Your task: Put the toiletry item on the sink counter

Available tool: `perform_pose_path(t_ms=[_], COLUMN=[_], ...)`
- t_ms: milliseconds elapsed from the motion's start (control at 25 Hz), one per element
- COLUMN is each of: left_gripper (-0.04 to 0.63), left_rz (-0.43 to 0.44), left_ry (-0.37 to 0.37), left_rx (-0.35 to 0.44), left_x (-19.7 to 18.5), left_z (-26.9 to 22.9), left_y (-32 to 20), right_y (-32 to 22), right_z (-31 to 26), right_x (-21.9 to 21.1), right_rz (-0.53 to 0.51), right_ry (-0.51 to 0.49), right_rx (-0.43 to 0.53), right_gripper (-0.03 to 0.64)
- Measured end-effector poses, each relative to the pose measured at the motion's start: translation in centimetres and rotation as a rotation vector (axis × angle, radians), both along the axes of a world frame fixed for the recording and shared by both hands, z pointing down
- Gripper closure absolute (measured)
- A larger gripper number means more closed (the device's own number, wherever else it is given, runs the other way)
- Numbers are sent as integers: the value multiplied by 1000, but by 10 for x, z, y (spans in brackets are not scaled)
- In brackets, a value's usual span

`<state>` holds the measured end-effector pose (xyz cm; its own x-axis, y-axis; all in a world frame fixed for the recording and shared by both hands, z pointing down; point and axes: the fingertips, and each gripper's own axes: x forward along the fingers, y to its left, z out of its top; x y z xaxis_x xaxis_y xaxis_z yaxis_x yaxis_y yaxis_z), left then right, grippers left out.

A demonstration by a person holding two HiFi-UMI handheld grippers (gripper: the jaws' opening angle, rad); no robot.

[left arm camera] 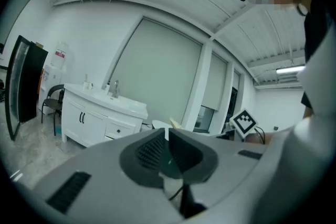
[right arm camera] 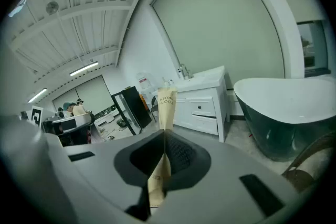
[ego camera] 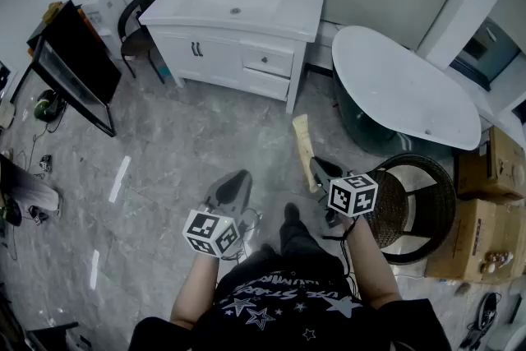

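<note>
black shirt (ego camera: pixel 283 304) with white stars

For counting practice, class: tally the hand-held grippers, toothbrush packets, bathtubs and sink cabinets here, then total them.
Hand-held grippers: 2, left hand-held gripper and right hand-held gripper
Toothbrush packet: 1
Bathtub: 1
Sink cabinet: 1
Total: 5

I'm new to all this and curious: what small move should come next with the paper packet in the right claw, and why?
Probably carry it forward toward the sink counter. The right gripper is shut on the toothbrush packet, so the grip looks done, while the counter stands well ahead, likely out of reach from here.
</note>
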<state>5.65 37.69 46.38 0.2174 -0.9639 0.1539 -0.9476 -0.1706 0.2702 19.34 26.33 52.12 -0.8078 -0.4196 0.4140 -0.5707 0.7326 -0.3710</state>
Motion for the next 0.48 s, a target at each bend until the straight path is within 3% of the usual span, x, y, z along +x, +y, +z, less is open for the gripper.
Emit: perform_pose_path(t_ms=[480], left_gripper=[561], left_rz=[-3], left_ry=[-5], left_rx=[-28], left_x=[0], left_z=[13], left_y=[21], right_y=[21], right_z=[8], right_x=[-2], right_rz=[-23], right_ry=[-9], right_rx=[-9], right_gripper=[598])
